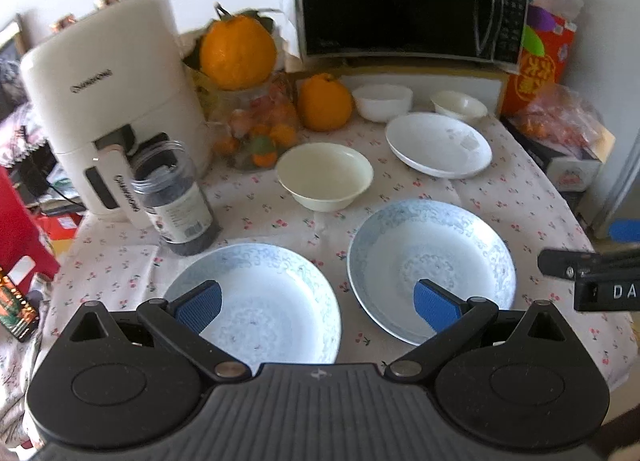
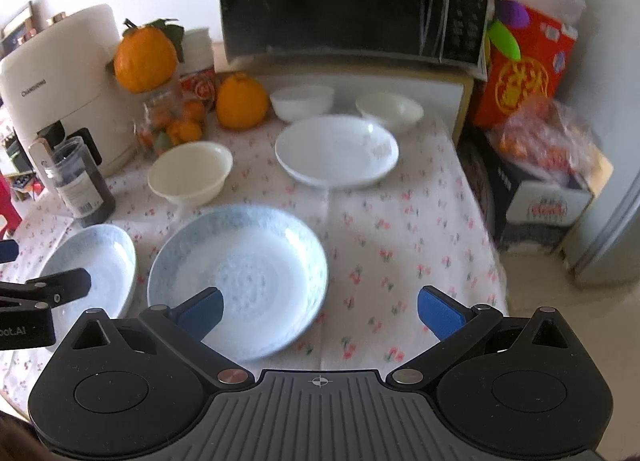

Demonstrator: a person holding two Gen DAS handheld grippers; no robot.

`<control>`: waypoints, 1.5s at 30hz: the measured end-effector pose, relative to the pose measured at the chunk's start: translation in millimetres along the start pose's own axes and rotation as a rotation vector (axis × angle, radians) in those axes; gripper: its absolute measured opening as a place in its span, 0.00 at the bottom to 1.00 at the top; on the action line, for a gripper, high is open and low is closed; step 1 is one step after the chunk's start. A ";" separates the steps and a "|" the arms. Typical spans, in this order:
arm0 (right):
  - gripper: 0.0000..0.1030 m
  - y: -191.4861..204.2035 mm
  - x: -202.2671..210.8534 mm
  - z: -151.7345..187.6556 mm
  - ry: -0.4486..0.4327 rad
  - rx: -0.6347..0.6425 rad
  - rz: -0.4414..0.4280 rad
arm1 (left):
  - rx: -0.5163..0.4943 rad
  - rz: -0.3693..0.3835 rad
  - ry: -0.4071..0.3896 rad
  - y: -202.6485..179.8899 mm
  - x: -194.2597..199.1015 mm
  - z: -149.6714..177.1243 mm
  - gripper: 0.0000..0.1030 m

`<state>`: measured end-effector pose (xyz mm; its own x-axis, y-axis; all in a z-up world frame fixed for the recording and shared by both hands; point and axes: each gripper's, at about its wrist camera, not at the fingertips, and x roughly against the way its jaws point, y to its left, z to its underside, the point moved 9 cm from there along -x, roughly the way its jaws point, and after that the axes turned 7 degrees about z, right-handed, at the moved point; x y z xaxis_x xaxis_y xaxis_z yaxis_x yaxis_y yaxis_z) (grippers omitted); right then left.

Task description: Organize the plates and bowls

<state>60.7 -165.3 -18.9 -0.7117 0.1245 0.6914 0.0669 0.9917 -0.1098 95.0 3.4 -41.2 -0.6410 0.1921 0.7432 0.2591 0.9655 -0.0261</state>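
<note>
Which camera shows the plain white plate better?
The left wrist view: the plain white plate is sharp there, whole, with its rim clear against the cloth. The right wrist view also shows the whole plate, nearer the middle, but blurred.
</note>
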 end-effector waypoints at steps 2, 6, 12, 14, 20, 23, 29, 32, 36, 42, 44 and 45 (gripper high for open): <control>1.00 0.9 -5.9 -3.3 0.008 0.008 -0.017 | -0.013 0.037 0.021 -1.7 -5.3 -2.8 1.00; 1.00 6.6 -23.8 -1.1 0.039 -0.020 -0.125 | -0.012 0.114 0.012 -3.3 -19.1 -8.8 0.99; 1.00 1.8 -55.8 10.3 0.132 -0.194 -0.273 | 0.054 0.253 -0.010 1.3 -46.4 -14.8 0.72; 0.95 1.8 -68.6 15.3 0.221 -0.295 -0.359 | 0.066 0.292 -0.012 1.9 -52.9 -19.1 0.66; 0.64 -9.7 -94.6 25.4 0.303 -0.454 -0.362 | 0.109 0.338 0.043 7.0 -76.2 -21.3 0.46; 0.46 -16.1 -102.9 31.6 0.355 -0.527 -0.367 | 0.097 0.347 0.052 6.0 -81.2 -22.1 0.38; 0.38 -17.8 -111.0 37.8 0.409 -0.571 -0.359 | 0.067 0.332 0.101 6.8 -97.5 -20.0 0.33; 0.38 -14.6 -113.0 39.2 0.426 -0.573 -0.353 | 0.063 0.322 0.129 6.2 -105.1 -17.3 0.30; 0.36 -12.3 -116.5 41.7 0.440 -0.570 -0.346 | 0.057 0.315 0.159 3.9 -111.4 -14.1 0.25; 0.17 -9.7 -120.2 46.0 0.452 -0.569 -0.347 | 0.047 0.287 0.197 2.9 -119.1 -8.7 0.13; 0.08 -8.4 -120.0 44.6 0.444 -0.563 -0.351 | 0.042 0.264 0.191 4.7 -119.4 -8.7 0.07; 0.08 -8.2 -119.3 42.9 0.437 -0.547 -0.338 | 0.047 0.260 0.189 6.0 -118.9 -8.6 0.06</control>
<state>115.0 -189.6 -131.1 -0.4226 -0.2989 0.8556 0.3118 0.8384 0.4469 179.0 -15.1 -124.0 -0.4113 0.4014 0.8184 0.3596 0.8965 -0.2590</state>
